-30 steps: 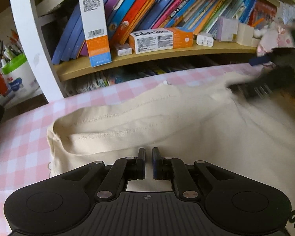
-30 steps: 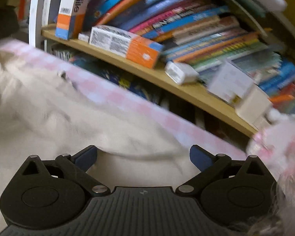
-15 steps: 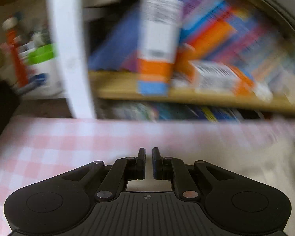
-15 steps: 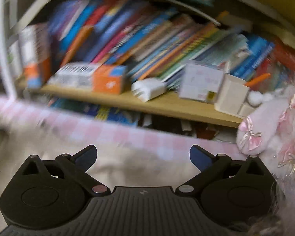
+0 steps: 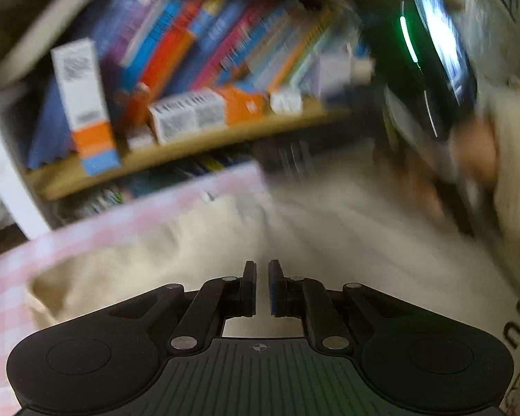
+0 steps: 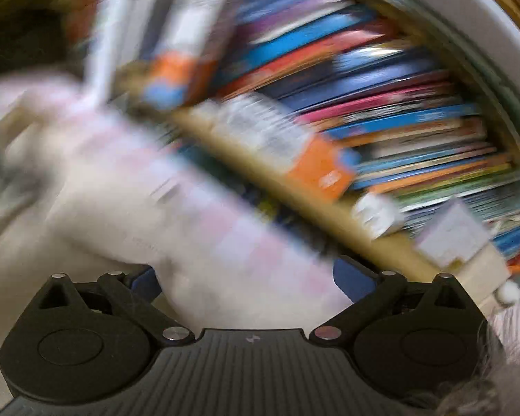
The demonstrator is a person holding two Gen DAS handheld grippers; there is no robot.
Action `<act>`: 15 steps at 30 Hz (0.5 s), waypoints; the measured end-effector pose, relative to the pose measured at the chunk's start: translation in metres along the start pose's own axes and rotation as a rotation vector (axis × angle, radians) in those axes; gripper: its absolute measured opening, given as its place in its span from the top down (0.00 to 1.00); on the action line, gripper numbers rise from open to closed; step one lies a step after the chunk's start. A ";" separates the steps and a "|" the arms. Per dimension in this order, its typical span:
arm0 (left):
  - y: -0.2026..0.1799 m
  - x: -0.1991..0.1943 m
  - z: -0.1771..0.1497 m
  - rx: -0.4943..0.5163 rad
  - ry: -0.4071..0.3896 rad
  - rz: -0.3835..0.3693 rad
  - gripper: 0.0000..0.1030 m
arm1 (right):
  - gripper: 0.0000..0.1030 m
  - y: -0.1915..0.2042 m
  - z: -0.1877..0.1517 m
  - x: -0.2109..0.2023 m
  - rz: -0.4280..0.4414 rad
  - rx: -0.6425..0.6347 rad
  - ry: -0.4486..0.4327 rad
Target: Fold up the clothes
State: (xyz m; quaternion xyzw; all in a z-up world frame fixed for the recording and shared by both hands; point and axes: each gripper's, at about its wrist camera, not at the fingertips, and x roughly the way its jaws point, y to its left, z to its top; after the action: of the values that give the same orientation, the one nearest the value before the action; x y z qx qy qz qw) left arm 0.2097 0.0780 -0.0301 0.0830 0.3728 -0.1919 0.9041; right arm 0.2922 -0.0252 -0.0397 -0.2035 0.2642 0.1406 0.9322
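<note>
The cream-coloured cotton garment (image 5: 329,242) lies spread on the pink-and-white checked surface (image 5: 14,277), its seamed edge bunched at the left end. We judge the fold to be between grips: the cloth is laid out, and neither tool visibly holds any of it.

Left tool (image 5: 261,287): the two fingers are nearly together with a thin empty gap, poised over the cloth. Right tool (image 6: 248,277): its blue-padded fingers stand wide apart, with cloth and checked surface in front of them but nothing pinched.

Our judgement of the next move: each tool needs to settle on an edge or corner of the garment, the left one parting first, before the cloth can be carried over.

Hard to read: both views are heavily smeared. The wooden bookshelf (image 5: 190,142) and its books blur into streaks. The garment's right part is cut off, so we cannot tell its type or how many folds it already has. A dark device with a green light (image 5: 430,62) covers the upper right of the left view.
</note>
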 end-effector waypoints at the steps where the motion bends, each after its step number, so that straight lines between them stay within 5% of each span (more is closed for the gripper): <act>1: 0.002 0.008 0.001 -0.016 0.020 -0.001 0.90 | 0.02 -0.012 0.009 0.004 -0.035 0.079 -0.011; 5: 0.036 0.027 0.005 -0.175 0.004 0.001 0.90 | 0.02 -0.042 0.011 -0.012 -0.029 0.150 -0.026; 9: 0.098 0.032 0.000 -0.295 0.019 0.129 0.90 | 0.02 -0.053 -0.025 -0.040 -0.031 0.039 -0.011; 12: 0.137 0.016 -0.012 -0.352 0.003 0.264 0.90 | 0.02 -0.075 -0.058 -0.044 -0.093 0.020 0.082; 15: 0.157 -0.008 -0.024 -0.380 -0.048 0.312 0.88 | 0.02 -0.116 -0.081 -0.047 -0.132 0.171 0.156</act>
State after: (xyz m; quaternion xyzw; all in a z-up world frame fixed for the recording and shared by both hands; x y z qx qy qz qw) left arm 0.2536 0.2304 -0.0404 -0.0367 0.3633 0.0216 0.9307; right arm 0.2615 -0.1707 -0.0417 -0.1506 0.3332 0.0398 0.9299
